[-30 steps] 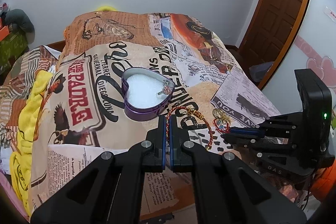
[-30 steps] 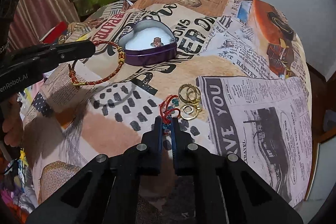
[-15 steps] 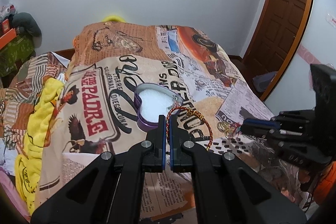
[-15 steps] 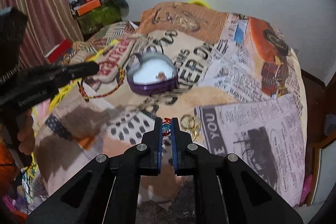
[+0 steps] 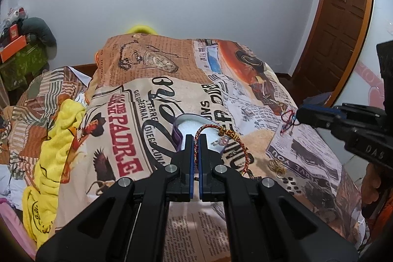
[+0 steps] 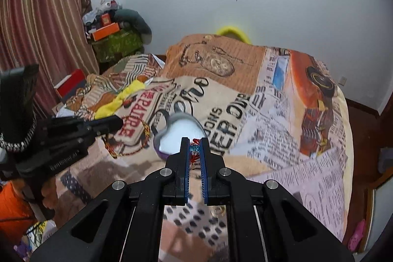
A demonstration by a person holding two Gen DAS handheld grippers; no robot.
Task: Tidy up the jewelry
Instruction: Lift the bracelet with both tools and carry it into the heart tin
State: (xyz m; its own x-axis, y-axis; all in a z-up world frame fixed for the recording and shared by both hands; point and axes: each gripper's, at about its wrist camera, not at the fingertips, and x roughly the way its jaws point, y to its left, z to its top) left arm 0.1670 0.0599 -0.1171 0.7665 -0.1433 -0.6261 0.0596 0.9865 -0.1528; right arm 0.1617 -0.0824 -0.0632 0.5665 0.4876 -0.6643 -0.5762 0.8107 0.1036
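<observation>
Left gripper [image 5: 196, 139] clamped on the cord bracelet [image 5: 222, 139], right gripper [image 6: 195, 143] clamped on the beaded piece [image 6: 194, 148]. Centre each over the tin [image 6: 180, 133], lower frame middle, before letting go.

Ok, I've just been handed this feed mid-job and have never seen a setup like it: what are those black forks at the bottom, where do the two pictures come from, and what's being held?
There is no robot here: a person carries a hand-held two-finger gripper in each hand, and a fisheye camera on each looks along its fingers.

The left wrist view shows the left gripper shut on a red-and-gold braided cord bracelet. The right gripper enters from the side there.

The right wrist view shows the right gripper shut on a small red-thread bracelet with blue beads.

Below lies a bed under a newspaper-print bedspread. On it sits a purple heart-shaped tin with white lining, and gold rings lie on the cloth.
</observation>
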